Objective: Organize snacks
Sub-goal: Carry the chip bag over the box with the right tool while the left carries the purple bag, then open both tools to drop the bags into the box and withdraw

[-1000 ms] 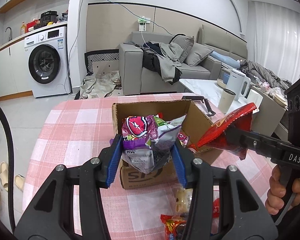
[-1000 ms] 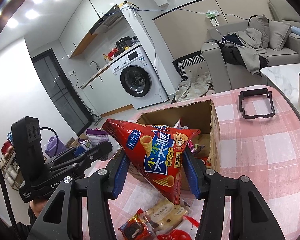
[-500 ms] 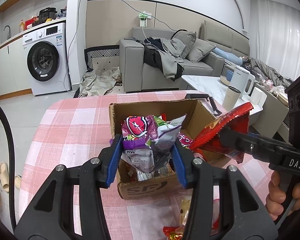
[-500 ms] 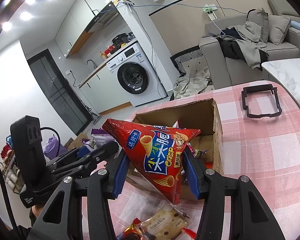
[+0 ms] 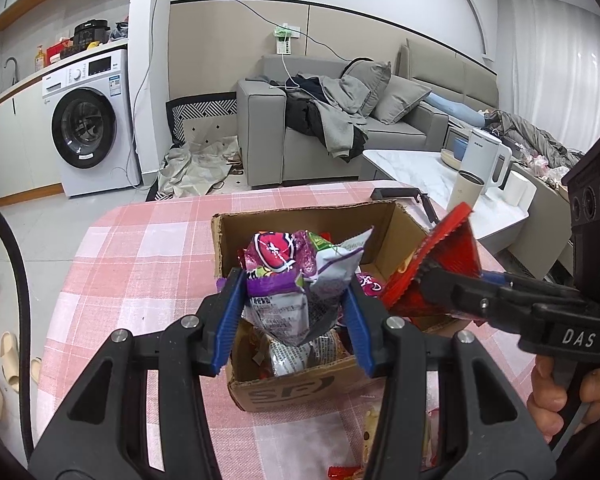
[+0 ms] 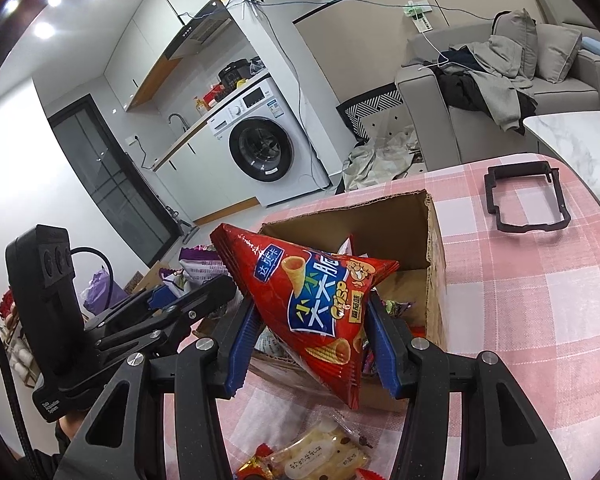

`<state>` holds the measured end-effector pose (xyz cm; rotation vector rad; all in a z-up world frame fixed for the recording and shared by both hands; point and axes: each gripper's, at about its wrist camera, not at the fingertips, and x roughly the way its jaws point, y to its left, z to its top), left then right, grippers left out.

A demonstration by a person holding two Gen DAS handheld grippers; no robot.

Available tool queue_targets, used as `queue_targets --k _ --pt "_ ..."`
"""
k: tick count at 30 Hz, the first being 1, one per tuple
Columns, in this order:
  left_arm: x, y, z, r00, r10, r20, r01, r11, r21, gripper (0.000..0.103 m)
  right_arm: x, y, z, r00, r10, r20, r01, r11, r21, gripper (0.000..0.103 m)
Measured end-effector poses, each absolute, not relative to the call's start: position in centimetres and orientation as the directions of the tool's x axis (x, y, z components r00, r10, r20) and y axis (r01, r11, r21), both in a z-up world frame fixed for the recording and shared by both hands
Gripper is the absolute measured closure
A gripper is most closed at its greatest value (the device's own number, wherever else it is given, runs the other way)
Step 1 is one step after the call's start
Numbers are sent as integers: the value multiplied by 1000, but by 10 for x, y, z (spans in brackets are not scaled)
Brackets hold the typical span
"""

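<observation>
1. Two tongs, each pinching a snack above the box (image 5: 292,390) on the checked surface (image 5: 140,280).
2. Left tongs (image 5: 294,322): clamped on purple bags (image 5: 284,280), over the box's near end.
3. Right tongs (image 6: 314,344): clamped on red bag (image 6: 312,292), at the box's near rim.
4. Loose snacks (image 6: 320,454) on the surface, before the box.

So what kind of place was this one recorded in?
Most likely a small lived-in apartment: a washing machine under a kitchen counter, a grey sofa piled with clothes, and a dining table in a pink checked cloth.
</observation>
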<state>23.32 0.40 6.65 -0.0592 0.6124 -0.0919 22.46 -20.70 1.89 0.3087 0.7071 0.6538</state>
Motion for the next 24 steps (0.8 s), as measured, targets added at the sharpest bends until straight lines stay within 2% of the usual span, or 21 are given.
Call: queue_targets --k 3,10,11,14,17,21,24 --pt "236 2 66 808 -135 -573 95 991 -99 58 226 -205 17 574 644 -506 -445 764 468 51" --pt "253 -2 54 786 -119 -606 85 993 -85 58 222 -205 21 597 628 -499 -456 778 433 49" --pt "254 -2 52 783 -119 -611 83 993 -87 58 221 -205 22 604 621 -499 -454 783 424 47" --pt "258 2 47 775 -116 -621 67 993 -102 57 222 -208 24 613 612 -501 -443 790 424 31" --pt "254 5 47 781 -123 -612 74 992 -104 48 220 -212 27 626 600 -499 -436 799 414 28" --pt "239 4 56 807 -104 -582 76 994 -73 18 214 -217 31 631 599 -492 -435 799 414 10" --pt "227 6 60 808 -110 -578 82 994 -74 13 208 -221 32 624 591 -512 -434 806 402 3"
